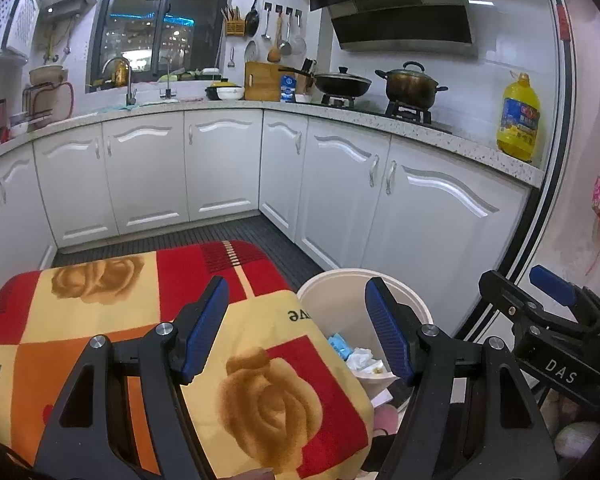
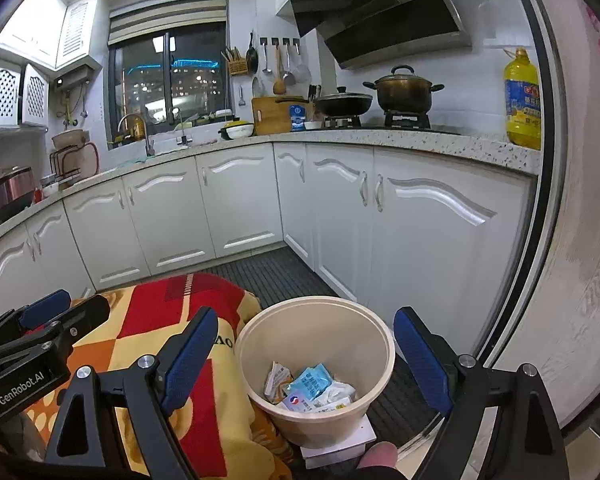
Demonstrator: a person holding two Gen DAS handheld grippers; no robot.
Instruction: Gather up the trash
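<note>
Right view only: cream bin floor, blue packet among wrappers.
Beside bin: blanket edge touching.
Left gripper: wide, empty.
Right gripper: wide, empty.

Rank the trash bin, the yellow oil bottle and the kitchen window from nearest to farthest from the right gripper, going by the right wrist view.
1. Trash bin: on the floor, just ahead of the right gripper.
2. Yellow oil bottle: on the counter's near end, upper right.
3. Kitchen window: on the far wall, behind the sink.

The blanket hides its support; the bin's base is cut off.
</note>
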